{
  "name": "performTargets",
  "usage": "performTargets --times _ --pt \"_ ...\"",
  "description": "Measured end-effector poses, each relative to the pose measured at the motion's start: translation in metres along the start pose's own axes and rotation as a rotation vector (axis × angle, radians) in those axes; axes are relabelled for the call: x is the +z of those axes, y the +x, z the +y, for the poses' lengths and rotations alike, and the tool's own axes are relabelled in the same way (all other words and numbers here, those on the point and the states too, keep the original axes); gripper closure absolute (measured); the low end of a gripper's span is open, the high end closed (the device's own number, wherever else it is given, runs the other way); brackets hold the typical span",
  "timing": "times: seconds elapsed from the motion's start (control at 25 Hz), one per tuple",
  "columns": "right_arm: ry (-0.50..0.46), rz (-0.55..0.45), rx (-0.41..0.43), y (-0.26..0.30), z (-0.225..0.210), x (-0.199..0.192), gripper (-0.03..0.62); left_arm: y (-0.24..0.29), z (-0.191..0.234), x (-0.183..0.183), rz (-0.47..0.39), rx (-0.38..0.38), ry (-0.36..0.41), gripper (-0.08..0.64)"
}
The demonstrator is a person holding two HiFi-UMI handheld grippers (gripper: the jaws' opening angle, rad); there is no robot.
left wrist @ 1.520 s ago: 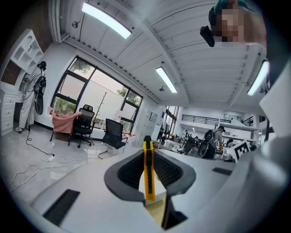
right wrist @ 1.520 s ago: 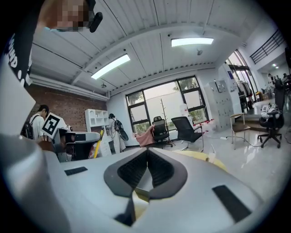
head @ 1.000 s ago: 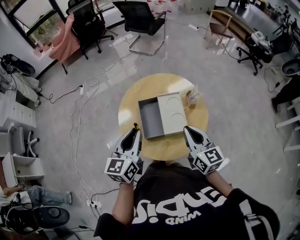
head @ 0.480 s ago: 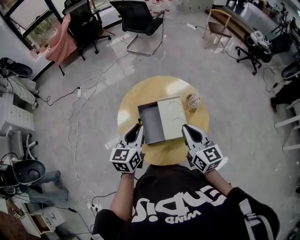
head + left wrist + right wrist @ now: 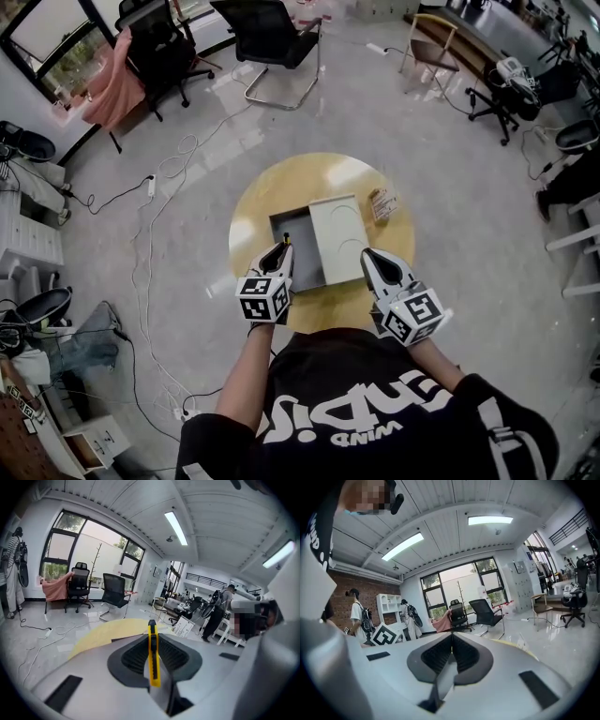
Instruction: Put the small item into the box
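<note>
Round pale-wood table (image 5: 251, 214) sits under me on a glossy grey floor, and both my claws hang over its near edge. My left gripper (image 5: 283, 247) is clamped on the small item, a yellow cutter (image 5: 153, 654). It stands on edge between the ribbed pads, its long axis running along the jaws and its black tip poking out ahead of them. My right gripper (image 5: 367, 255) has its jaws together with nothing between them, and it hangs by the near right corner of the box lid (image 5: 337, 236).

Just beyond the left claw is the box (image 5: 302, 262). The lid is slid to the right, so the grey left half is bare. From above, the cutter's tip appears over the left wall of that open half, so the hollow lies ahead and a little to the right. The left claw is clearly the nearer one. I judge the drop needs a short reach inward before I let go, with the cutter kept lengthways along the tray.

Past the box a small packet (image 5: 382, 203) lies near the far right rim; office chairs stand well beyond.
</note>
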State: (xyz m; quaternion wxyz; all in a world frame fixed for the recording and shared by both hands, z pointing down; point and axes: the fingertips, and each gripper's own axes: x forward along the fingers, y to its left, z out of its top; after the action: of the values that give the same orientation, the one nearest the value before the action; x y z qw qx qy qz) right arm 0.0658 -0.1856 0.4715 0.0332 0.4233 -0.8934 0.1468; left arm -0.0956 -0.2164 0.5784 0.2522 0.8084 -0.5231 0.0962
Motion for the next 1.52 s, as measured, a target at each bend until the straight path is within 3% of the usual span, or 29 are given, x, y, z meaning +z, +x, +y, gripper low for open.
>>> performTargets --times 0.76,1.24,1.52 --pt "0.015 0.015 -0.050 0.005 -0.017 -0.007 0.589 0.082 0.028 -0.086 0.324 0.072 -0.032 0.489" --pt "0.026 0.017 -0.095 0.005 -0.031 -0.007 0.589 0.113 0.040 -0.104 0.496 0.124 0.019 0.489" --pt "0.029 0.010 -0.109 0.005 -0.033 -0.004 0.589 0.117 0.035 -0.107 0.541 0.137 0.038 0.489"
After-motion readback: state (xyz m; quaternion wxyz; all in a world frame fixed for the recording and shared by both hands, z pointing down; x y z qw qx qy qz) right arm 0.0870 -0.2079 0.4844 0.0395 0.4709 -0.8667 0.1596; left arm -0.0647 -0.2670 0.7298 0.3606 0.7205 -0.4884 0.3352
